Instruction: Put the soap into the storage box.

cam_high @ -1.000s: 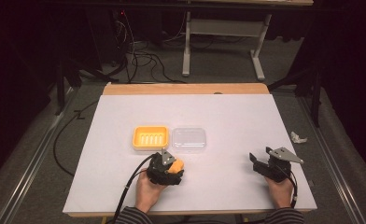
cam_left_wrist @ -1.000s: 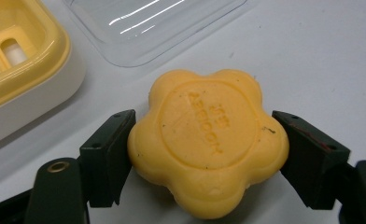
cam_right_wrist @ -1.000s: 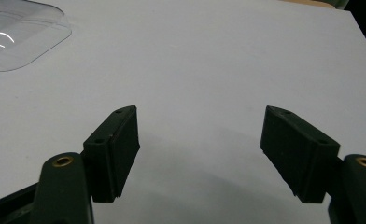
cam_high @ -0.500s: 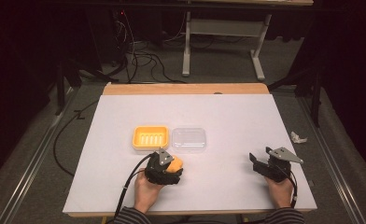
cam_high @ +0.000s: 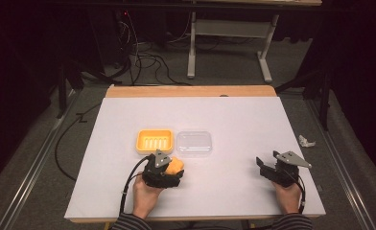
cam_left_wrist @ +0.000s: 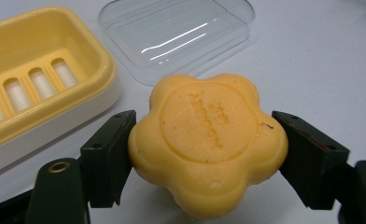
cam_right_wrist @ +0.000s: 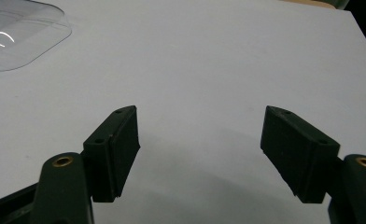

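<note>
Embossed lettering stamped upside down on the flower-shaped soap (cam_left_wrist: 208, 140), in two lines; too faint and inverted to read with certainty.

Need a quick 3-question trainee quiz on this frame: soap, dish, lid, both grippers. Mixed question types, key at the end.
1. True or false: the left gripper is shut on the soap.
2. Multiple choice: in the high view, the clear lid lies A) on top of the yellow soap dish, B) beside the dish on its right, C) under the right gripper.
3. Fill in: the right gripper's jaws are ____ with only bare table between them.

Key: 1 true, both jaws press the soap's sides. 2 B. 3 open.
</note>
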`<state>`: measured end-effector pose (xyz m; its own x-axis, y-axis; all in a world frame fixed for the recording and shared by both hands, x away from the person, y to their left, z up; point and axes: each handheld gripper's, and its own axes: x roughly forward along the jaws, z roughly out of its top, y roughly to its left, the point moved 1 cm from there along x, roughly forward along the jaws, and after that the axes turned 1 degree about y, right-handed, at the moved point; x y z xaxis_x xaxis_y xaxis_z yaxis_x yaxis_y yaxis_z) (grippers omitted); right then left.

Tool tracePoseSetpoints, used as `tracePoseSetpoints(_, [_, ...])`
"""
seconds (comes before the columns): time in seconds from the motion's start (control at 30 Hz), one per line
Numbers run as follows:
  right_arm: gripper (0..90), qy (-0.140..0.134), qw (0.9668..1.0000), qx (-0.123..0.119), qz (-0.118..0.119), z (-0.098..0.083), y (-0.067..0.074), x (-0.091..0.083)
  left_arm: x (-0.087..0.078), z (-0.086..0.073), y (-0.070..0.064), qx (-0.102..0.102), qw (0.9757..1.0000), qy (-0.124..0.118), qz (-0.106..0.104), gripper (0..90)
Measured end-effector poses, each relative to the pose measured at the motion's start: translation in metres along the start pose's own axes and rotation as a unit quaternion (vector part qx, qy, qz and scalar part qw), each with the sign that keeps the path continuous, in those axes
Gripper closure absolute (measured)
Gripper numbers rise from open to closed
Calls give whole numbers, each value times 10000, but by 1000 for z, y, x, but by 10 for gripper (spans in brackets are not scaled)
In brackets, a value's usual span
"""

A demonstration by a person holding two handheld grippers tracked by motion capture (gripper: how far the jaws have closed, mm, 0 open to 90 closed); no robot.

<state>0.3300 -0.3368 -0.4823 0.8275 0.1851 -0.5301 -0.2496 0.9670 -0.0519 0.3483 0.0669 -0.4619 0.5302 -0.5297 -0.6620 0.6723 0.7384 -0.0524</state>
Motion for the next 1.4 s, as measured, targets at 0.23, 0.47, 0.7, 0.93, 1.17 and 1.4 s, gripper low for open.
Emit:
tracePoseSetpoints(0.23, [284, 0, 10000, -5, 3, 0, 0, 0, -6, 1, 6, -102, 9999, -57, -8, 257])
tracePoseSetpoints(0.47, [287, -5, 10000, -7, 11, 0, 0, 0, -12, 1, 8, -116, 9999, -107, 27, 257])
tracePoseSetpoints(0.7, [286, -9, 10000, 5, 1, 0, 0, 0, -14, 2, 10, -126, 9999, -99, 49, 257])
tracePoseSetpoints(0.93, [286, -7, 10000, 3, 2, 0, 0, 0, -23, 9, 16, -129, 9995, -225, 152, 257])
tracePoseSetpoints(1.17, [286, -4, 10000, -11, 6, 0, 0, 0, -31, 12, 23, -274, 9988, -362, 181, 257])
tracePoseSetpoints(1.4, [286, -1, 10000, -6, 8, 0, 0, 0, -34, 17, 28, -279, 9984, -454, 210, 257])
